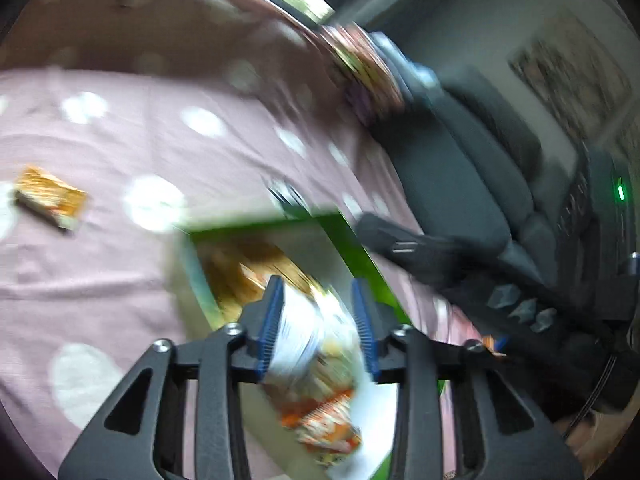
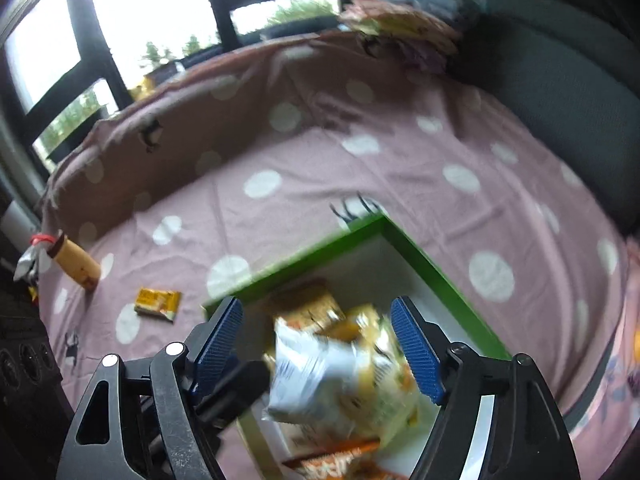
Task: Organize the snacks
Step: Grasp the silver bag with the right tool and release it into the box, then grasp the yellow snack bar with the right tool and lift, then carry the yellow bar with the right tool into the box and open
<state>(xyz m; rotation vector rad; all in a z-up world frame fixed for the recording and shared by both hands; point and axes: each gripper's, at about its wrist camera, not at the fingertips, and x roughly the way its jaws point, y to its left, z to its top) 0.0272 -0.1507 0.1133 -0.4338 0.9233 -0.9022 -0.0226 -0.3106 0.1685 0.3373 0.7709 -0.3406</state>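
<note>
1. Left wrist view: the left gripper (image 1: 320, 312) hangs over a green-rimmed box (image 1: 352, 240) that sits on a pink bed cover with white dots (image 1: 120, 140). Its jaws stand apart, and a white snack bag (image 1: 308, 344) is blurred between them. The left pad seems to be at the bag's edge and the right pad is clear of it, so I judge the bag released, not gripped.
2. Right wrist view: the right gripper (image 2: 320, 344) is above the same box (image 2: 424, 256), jaws wide open. The white bag (image 2: 332, 384) lies below and between them without either pad pressing on it, on top of orange packets (image 2: 316, 308) already inside.
3. Done so far, as I judge it: several snacks sit in the box, and the white bag is landing there.
4. Left to do: a small orange packet (image 2: 157, 304) lies on the cover to the left of the box, well apart from it, and a tan roll tied with red (image 2: 74, 262) lies further left. Whether the roll belongs to the task I cannot tell.
</note>
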